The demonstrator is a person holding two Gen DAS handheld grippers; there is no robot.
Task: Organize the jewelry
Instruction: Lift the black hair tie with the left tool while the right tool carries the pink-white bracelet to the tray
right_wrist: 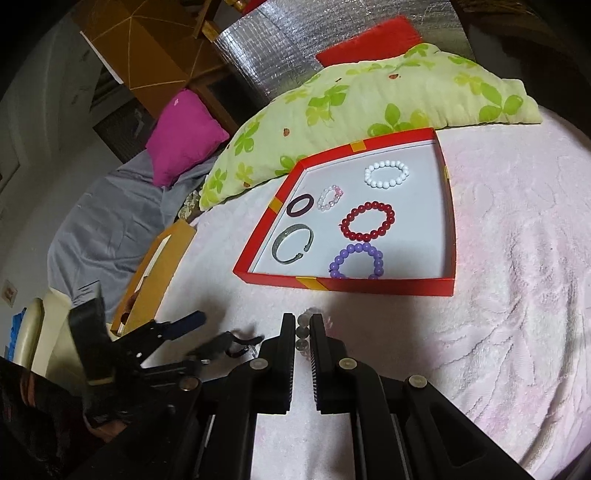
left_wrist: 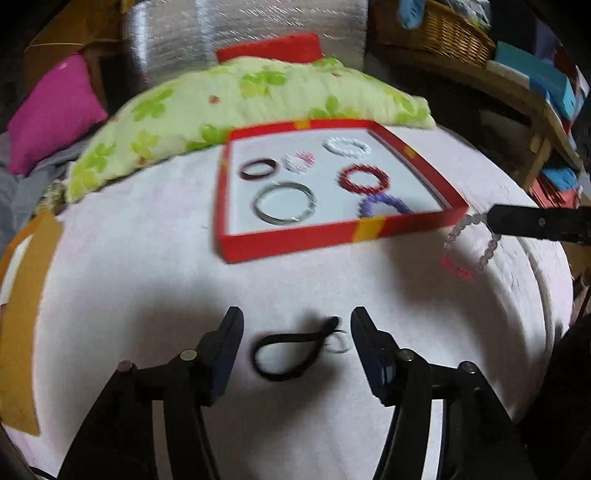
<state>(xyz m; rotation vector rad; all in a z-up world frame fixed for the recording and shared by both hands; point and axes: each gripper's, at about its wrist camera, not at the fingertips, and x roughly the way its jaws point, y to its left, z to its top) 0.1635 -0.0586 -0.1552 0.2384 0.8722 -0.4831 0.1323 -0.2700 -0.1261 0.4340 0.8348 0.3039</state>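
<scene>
A red tray lies on the pale pink bedcover and holds several bracelets: white, red, purple, a silver bangle, a dark ring and a small pink-white one. My left gripper is open, its fingers either side of a black cord bracelet lying on the cover. My right gripper is shut on a clear beaded bracelet with a red tassel, held just right of the tray's near corner.
A green leaf-print pillow lies behind the tray. An orange box lid sits at the bed's left edge. A magenta cushion and grey cloth are on the left. A wicker basket and shelves stand at the right.
</scene>
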